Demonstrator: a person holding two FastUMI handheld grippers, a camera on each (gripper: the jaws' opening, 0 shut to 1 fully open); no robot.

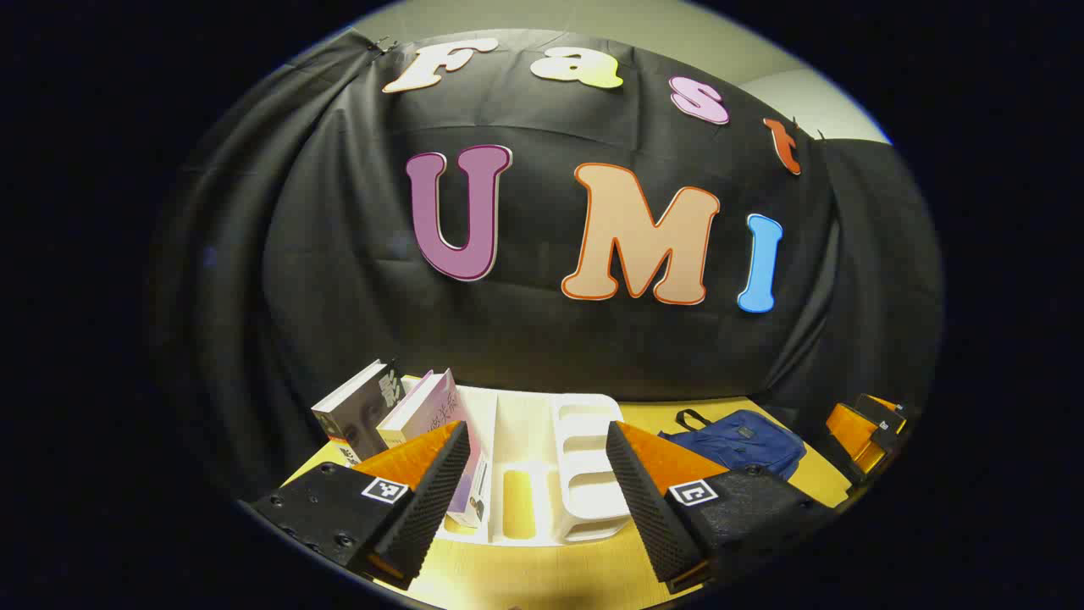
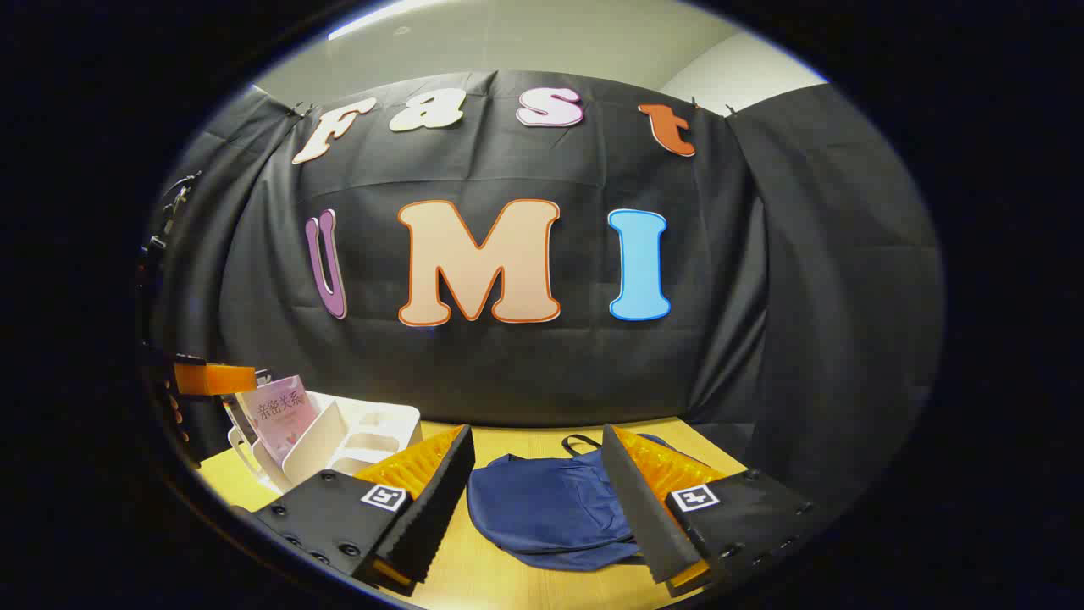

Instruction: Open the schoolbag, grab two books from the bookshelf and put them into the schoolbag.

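In the left gripper view my left gripper [image 1: 538, 453] stands open over the table, facing a white bookshelf [image 1: 584, 440] with two books leaning at its left end: a grey-covered book [image 1: 351, 415] and a pink book [image 1: 432, 407]. The blue schoolbag [image 1: 735, 440] lies flat to the right, and the other gripper [image 1: 868, 428] shows at the far right. In the right gripper view my right gripper [image 2: 535, 462] is open just short of the schoolbag [image 2: 546, 508], which looks closed. The pink book [image 2: 279, 411] and bookshelf [image 2: 356, 436] sit at the left, beside the other gripper [image 2: 212, 377].
A yellow wooden table [image 2: 508, 576] carries everything. Black cloth [image 2: 804, 339] walls the booth behind and to the right of the table. The table [image 1: 550, 576] shows bare wood in front of the bookshelf.
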